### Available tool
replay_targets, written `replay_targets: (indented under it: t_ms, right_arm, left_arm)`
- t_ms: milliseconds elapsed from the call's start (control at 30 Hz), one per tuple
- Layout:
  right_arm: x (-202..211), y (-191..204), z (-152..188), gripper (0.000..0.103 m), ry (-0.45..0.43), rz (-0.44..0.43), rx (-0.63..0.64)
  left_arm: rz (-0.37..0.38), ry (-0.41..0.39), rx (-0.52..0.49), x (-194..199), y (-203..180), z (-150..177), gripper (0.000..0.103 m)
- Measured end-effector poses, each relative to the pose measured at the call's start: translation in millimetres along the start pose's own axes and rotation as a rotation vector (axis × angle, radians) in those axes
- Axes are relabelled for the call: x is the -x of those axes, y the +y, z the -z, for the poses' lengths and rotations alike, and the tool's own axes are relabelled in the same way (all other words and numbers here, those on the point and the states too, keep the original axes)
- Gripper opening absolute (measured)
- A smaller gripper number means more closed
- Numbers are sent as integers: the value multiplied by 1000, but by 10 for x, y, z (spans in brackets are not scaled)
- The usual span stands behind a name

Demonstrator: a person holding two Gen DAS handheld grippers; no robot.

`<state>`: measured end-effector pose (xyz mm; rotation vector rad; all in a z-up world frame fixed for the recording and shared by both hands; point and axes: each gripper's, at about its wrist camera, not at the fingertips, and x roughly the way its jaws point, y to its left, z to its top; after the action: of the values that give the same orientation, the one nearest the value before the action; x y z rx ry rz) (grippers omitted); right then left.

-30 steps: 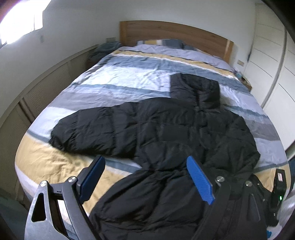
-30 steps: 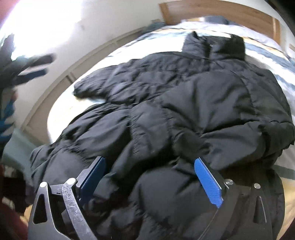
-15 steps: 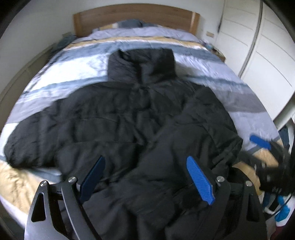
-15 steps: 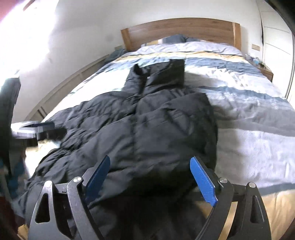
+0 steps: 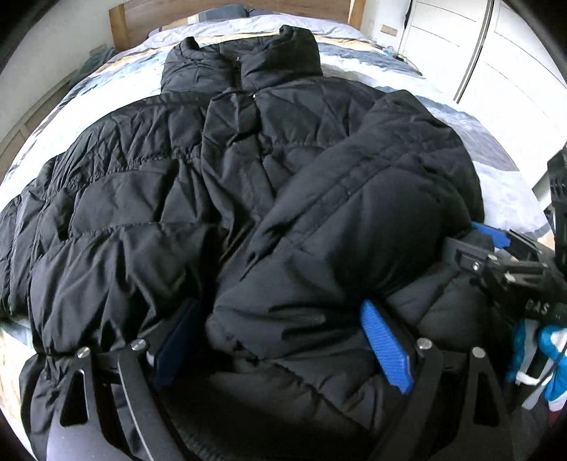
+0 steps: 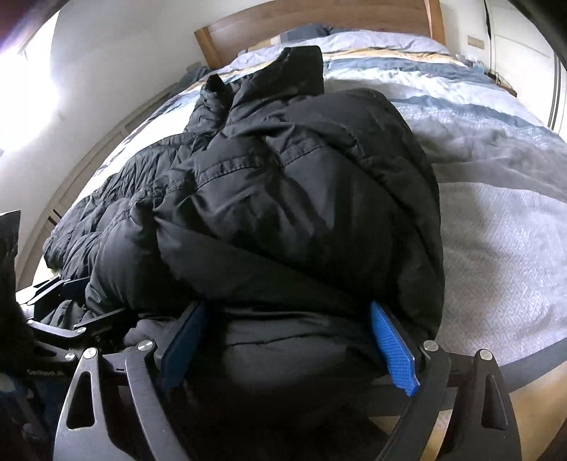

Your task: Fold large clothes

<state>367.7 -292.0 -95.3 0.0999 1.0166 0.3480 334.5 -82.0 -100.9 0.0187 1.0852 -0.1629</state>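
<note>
A black puffer jacket [image 5: 230, 184] lies face up on the bed, collar toward the headboard. Its right sleeve is folded across the front; its left sleeve stretches out to the left. My left gripper [image 5: 283, 340] is open at the jacket's bottom hem, fingers wide, with jacket fabric bulging between the blue pads [image 5: 386, 347]. My right gripper [image 6: 288, 344] is open at the hem on the jacket's right side [image 6: 301, 198], fabric between its pads [image 6: 393, 351]. The right gripper also shows in the left wrist view [image 5: 496, 255], and the left gripper shows in the right wrist view [image 6: 63, 305].
The bed [image 6: 496, 198] has a striped blue, grey and yellow cover and a wooden headboard [image 6: 319, 21]. White wardrobe doors [image 5: 496, 53] stand to the right. A low wooden wall panel [image 6: 88, 159] runs along the left side of the bed.
Both grippers have moved in low onto the jacket's bottom hem, side by side. The jacket now fills both views and fabric sits between both pairs of fingers.
</note>
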Motion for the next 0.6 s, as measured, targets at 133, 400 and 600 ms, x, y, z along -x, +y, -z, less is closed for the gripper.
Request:
replay_targets:
  t_ms: [133,400,600]
  right_arm:
    - [167,88,-27,89,-25,45,-19]
    - [407,289,182,89,-8,112,-47]
    - [915,526,286,89,-71,100,-52]
  left_arm:
    - [-14,0,26,189,152,77,91]
    - [-24,-19,46,651,374,227,91]
    - [-33,-145,99,1417,824,342,91]
